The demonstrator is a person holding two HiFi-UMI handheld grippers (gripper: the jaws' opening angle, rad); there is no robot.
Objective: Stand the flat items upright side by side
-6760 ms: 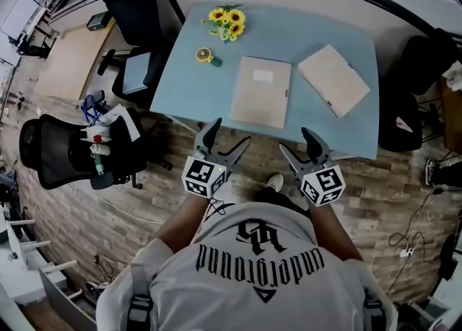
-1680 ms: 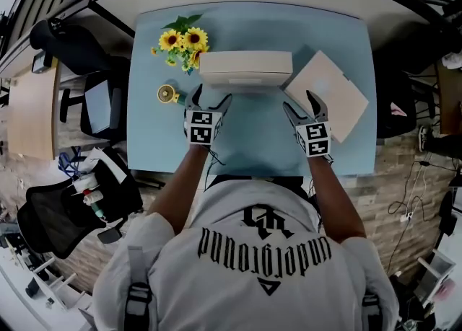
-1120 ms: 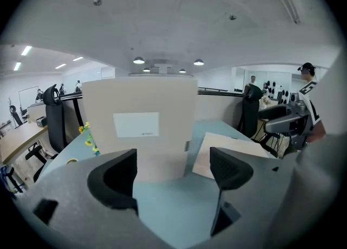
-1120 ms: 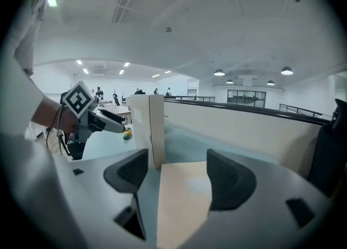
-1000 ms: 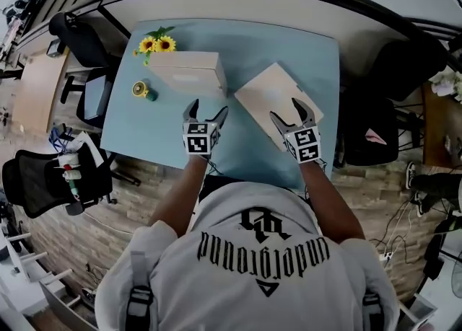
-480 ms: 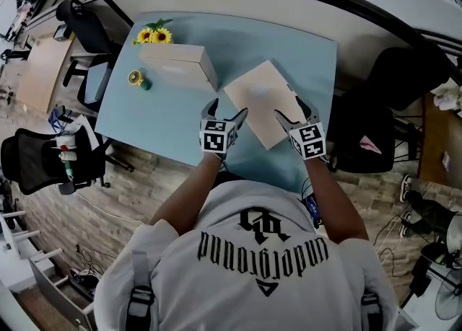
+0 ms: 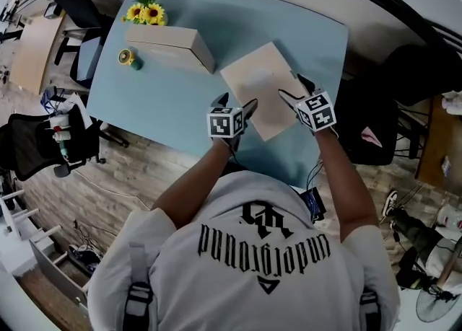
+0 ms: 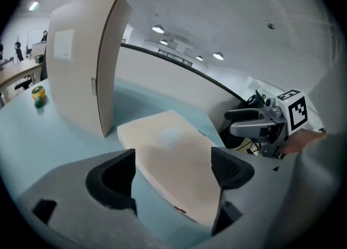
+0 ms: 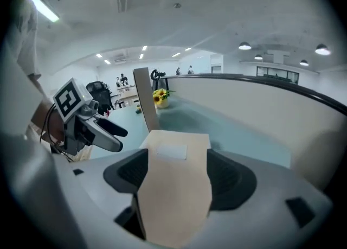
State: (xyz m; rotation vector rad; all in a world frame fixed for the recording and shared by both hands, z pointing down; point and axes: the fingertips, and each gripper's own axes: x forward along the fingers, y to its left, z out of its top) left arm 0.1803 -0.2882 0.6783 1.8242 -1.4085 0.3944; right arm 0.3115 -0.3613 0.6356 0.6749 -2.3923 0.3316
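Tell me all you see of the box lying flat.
The flat box is a thin, pale beige, cardboard-looking slab with a whitish label on top. It lies flat and diagonal on the blue table, apart from the upright box. The left gripper and right gripper straddle its near edges, jaws apart; contact unclear.
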